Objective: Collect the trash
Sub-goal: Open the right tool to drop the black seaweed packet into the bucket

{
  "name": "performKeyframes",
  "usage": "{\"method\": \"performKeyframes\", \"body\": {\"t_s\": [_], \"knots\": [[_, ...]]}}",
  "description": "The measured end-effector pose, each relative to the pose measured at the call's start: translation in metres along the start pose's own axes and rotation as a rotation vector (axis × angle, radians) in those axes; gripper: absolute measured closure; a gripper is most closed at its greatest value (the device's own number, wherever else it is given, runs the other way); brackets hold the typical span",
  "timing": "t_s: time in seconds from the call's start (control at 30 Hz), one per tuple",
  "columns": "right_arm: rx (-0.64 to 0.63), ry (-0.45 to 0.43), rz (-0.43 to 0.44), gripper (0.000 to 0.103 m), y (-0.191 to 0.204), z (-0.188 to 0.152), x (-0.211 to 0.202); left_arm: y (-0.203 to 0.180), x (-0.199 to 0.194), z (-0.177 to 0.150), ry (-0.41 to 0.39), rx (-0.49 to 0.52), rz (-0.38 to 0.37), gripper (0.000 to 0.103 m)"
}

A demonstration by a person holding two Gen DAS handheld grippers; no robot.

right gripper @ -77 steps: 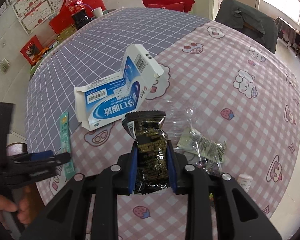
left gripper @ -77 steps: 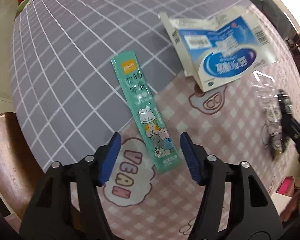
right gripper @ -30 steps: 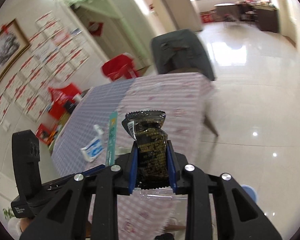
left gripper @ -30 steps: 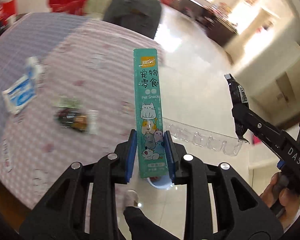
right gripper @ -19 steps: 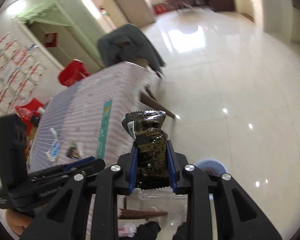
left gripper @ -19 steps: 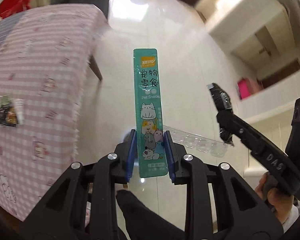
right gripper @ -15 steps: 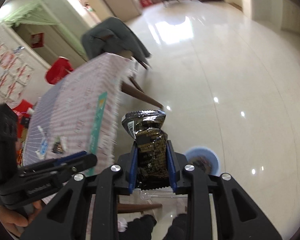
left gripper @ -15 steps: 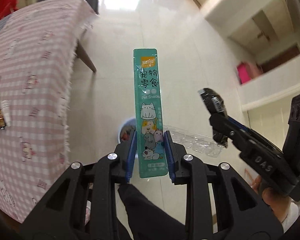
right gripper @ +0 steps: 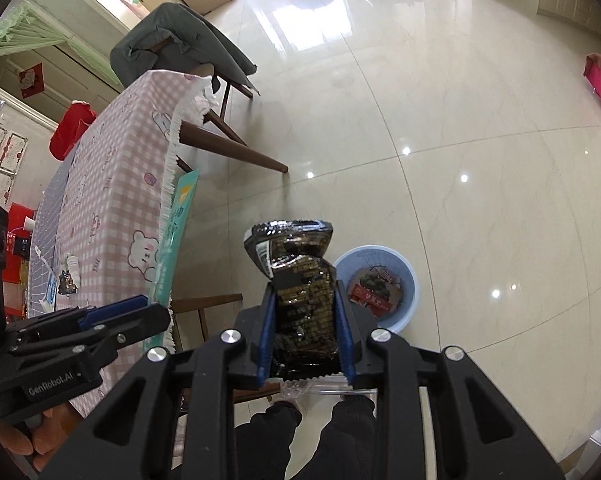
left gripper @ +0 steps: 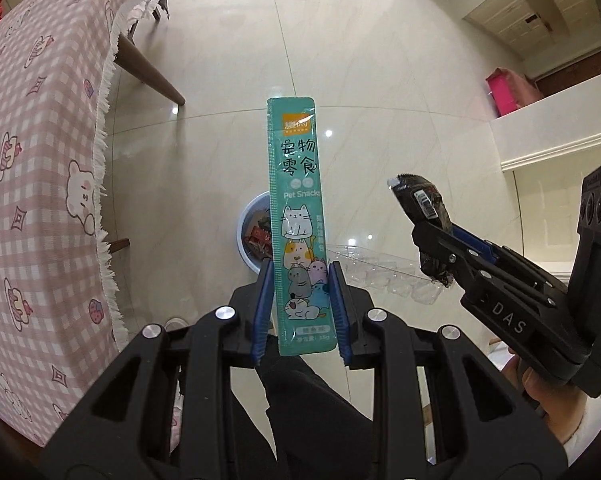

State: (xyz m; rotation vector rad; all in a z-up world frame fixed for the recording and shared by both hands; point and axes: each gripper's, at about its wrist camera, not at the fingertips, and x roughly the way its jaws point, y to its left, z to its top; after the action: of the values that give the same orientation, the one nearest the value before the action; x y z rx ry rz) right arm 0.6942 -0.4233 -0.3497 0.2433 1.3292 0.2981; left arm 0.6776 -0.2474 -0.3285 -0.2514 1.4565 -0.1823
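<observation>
Left fingers point(left gripper: 263, 312): closed flat on the lower end of the teal pet-snack sachet point(left gripper: 296, 208), pinching it across its width. Gripped low like this, the stiff strip stands upright and its free end will fall clear once the pads part.

Left gripper point(left gripper: 300, 312): held out over the floor, off the edge of the surface point(left gripper: 36, 128), so the sachet hangs above the bin and not above the cloth.

Right fingers point(right gripper: 267, 336): closed on the waist of the black crinkled snack wrapper point(right gripper: 300, 288), squeezing it narrow; the sealed top fans out above the pads.

Right gripper point(right gripper: 305, 338): beside the left one and a little to its right, pointed down toward the same bin, probably so both pieces can be dropped in one trip.

Clear plastic tray point(left gripper: 380, 272): a see-through blister piece shows under the right gripper; it seems to be caught along with the wrapper, but the view is too poor to be sure.

Trash bin point(right gripper: 408, 280): pale blue, round, on the tiled floor near a leg of the surface, with red and dark wrappers already inside. In the left view the sachet covers part of its rim.

Leftover trash point(right gripper: 66, 280): a few small pieces remain on the pink checked cloth, far side.

Next move, as I judge it: open over the bin.
</observation>
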Motion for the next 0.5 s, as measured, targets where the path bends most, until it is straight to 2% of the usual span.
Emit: {"method": "performKeyframes", "body": {"t_s": [0.27, 0.5], "knots": [[0.015, 0.06, -0.005, 0.066, -0.005, 0.004, 0.017, -0.003, 0.012, 0.0, 0.034, 0.0, 0.009, 0.076], [0.031, 0.061, -0.007, 0.061, -0.014, 0.003, 0.015, -0.008, 0.022, 0.002, 0.061, 0.02, 0.003, 0.076]]}}
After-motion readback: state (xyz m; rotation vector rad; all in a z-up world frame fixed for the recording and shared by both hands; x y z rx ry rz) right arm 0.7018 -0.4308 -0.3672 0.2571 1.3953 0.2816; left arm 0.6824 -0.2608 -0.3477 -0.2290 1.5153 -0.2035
